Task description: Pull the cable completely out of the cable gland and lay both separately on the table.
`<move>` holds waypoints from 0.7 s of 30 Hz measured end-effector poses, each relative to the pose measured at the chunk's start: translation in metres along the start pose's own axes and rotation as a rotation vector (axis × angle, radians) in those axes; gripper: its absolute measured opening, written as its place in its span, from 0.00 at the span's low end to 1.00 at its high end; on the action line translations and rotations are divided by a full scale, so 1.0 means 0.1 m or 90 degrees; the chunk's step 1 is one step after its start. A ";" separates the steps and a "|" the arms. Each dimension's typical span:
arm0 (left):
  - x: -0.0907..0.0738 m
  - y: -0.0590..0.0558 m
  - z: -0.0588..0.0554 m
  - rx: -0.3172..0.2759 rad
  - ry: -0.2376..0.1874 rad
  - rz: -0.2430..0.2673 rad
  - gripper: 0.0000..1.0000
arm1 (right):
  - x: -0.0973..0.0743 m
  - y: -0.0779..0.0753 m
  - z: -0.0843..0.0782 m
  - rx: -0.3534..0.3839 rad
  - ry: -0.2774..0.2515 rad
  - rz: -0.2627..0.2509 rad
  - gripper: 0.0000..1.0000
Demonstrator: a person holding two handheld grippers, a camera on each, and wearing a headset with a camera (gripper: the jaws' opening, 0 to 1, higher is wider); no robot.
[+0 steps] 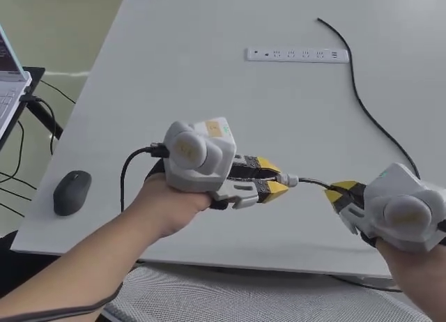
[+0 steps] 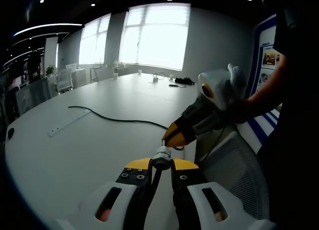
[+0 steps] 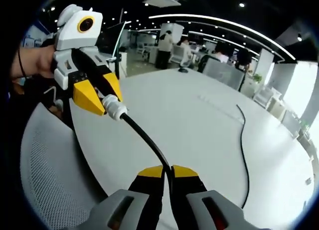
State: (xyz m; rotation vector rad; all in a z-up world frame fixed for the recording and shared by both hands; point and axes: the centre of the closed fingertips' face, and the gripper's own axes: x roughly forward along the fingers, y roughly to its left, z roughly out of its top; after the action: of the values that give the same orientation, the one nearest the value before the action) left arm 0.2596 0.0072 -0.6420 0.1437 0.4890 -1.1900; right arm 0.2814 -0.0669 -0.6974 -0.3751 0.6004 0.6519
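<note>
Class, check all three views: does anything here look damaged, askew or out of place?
Nothing stands out. The left gripper holds the cable gland, the right gripper grips the cable, which spans between them with no visible damage.

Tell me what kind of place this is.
Most likely an open-plan office or meeting area. There is a long white table with a power strip and a computer mouse on it, and big windows along one wall.
</note>
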 end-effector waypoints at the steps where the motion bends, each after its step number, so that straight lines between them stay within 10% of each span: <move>1: 0.00 0.01 0.00 0.002 0.000 0.002 0.15 | 0.01 0.00 -0.01 0.006 0.002 0.000 0.00; 21: -0.03 0.01 -0.06 0.018 0.008 0.006 0.15 | 0.11 -0.01 -0.20 0.100 0.034 -0.014 0.00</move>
State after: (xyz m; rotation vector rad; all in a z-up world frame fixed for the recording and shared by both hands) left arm 0.2579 0.0120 -0.6460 0.1778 0.4811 -1.1878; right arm 0.2813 -0.0728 -0.7194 -0.2527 0.6923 0.5707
